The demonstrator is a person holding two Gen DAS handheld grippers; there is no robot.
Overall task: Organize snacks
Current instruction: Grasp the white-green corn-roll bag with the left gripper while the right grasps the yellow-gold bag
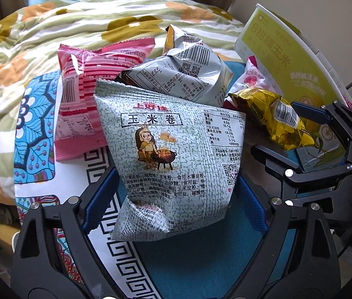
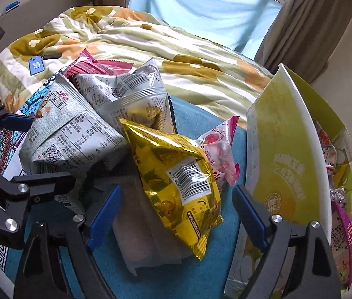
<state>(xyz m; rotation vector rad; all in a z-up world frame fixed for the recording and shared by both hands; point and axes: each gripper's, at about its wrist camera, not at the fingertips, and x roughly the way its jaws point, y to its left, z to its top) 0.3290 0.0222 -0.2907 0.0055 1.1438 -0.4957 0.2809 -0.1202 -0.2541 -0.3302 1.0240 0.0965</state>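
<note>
Left gripper: black angular frame, blue ridged pads; jaws fairly wide, straddling the lower part of the green-grey bag, pads beside its edges, pressing contact not discernible.
Green-grey bag: puffed pillow pouch, matte crackle print, cartoon figure, crimped serrated top; leaning upright at the front of the pile, base on the teal cloth.
Right gripper: same black frame, blue pads; jaws fairly wide, either side of the yellow bag, gaps visible at both pads.
Yellow bag: glossy crinkled foil, white barcode label; lying tilted on a flat grey-brown packet.
Silver bag: creased metallic film, barcode uppermost; behind the green-grey bag.
Pink bag: striped, flat, zigzag seams; left of the pile, on the mat.
Small pink pouch: translucent, strawberry print; between yellow bag and box.
Box: stiff lime-green card, white edges, open; snack packs inside.
Teal cloth: woven, plain.
Patterned mat: smooth, key-fret border.
Quilt: soft, rumpled, floral stripes.
</note>
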